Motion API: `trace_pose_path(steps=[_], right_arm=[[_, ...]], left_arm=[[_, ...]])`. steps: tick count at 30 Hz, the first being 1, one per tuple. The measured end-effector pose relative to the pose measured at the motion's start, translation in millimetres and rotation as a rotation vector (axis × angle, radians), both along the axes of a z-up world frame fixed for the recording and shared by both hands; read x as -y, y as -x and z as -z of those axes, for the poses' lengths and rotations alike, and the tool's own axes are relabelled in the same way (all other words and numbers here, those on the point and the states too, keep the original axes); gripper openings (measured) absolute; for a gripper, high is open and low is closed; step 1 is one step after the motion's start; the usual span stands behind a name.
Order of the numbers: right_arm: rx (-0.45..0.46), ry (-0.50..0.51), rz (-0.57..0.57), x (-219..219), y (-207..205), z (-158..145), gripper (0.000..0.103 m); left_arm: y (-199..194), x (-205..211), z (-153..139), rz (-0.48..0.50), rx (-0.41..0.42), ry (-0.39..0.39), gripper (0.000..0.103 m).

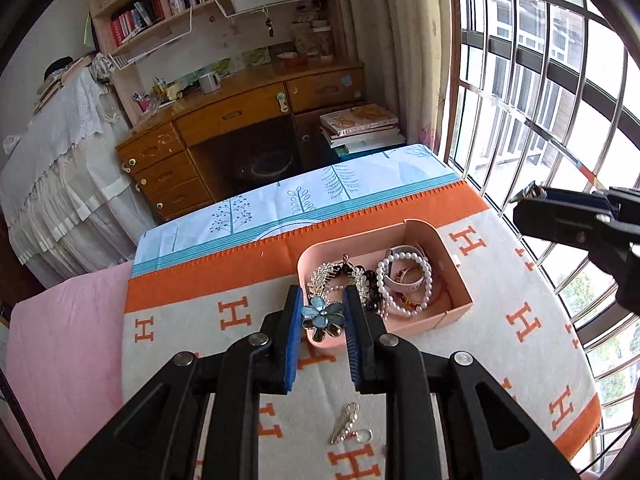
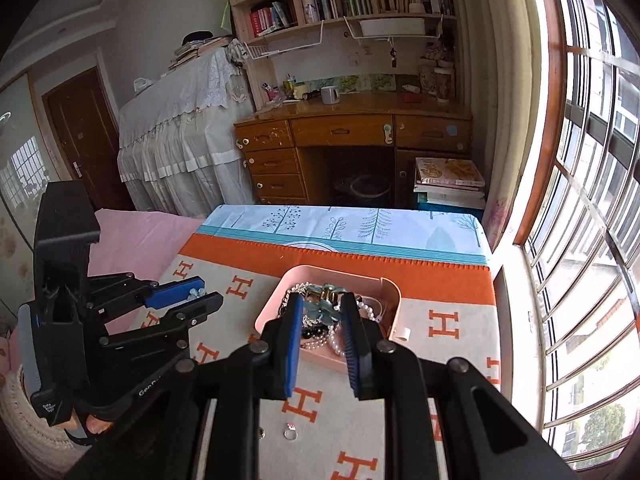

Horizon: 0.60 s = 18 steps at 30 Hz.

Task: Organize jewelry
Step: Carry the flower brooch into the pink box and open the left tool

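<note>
Not far from done, going by how much already sits in the box versus outside it.

Over on the left: left gripper [image 1: 323, 300] pinching a blue flower piece [image 1: 320, 314] between its pads, held up off the blanket [image 1: 192, 320], just short of the near left corner of the pink tray [image 1: 460, 284]. Not dropped in yet.

Loose near the blanket's near edge: a little pearl-studded pin [image 1: 346, 420] with a ring [image 1: 363, 435] touching it. From the right wrist view, two more small rings [image 2: 291, 432] lying apart down there too, though possibly some of the same bits, hard to say. So a few stragglers left, probably next in line.

Tray parked towards the far orange border of the blanket, nearer the window side. Inside, from left: a sparkly rhinestone piece [image 1: 322, 276], dark beads [image 1: 372, 302] tangled against it, then a pearl bracelet [image 1: 404, 284] lying over a pink strap [image 1: 404, 270]. All one heap, no real sorting within the tray as far as visible.

Far right: right gripper [image 2: 322, 300] clamped on a teal flower clip [image 2: 320, 309], hanging above the tray. Also not released yet.
</note>
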State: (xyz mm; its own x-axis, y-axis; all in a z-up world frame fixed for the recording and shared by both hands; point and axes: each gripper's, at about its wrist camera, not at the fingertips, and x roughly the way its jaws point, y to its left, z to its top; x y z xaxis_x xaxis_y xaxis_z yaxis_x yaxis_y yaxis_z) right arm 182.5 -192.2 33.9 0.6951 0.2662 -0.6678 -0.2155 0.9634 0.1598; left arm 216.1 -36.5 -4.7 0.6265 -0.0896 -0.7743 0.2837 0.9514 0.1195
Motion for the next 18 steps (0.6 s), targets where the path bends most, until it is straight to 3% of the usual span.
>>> trace_pose_path(steps=[6, 9, 13, 15, 17, 18], right_arm=[[-0.239, -0.090, 0.006, 9, -64, 69, 0.019], [-0.324, -0.084, 0.012, 6, -74, 102, 0.020], [-0.418, -0.077, 0.018, 4, -79, 126, 0.020], [-0.425, -0.070, 0.014, 4, -78, 128, 0.025], [-0.410, -0.054, 0.023, 4, -75, 127, 0.030], [-0.401, -0.049, 0.028, 4, -74, 127, 0.033]], left_arm=[[-60, 8, 57, -0.040, -0.162, 0.013, 0.018], [-71, 11, 81, -0.034, -0.224, 0.013, 0.018], [-71, 14, 99, -0.020, -0.262, -0.004, 0.019], [-69, 14, 101, -0.016, -0.265, -0.002, 0.029], [-66, 12, 100, -0.025, -0.254, -0.004, 0.052], [-64, 12, 98, -0.031, -0.243, -0.006, 0.058]])
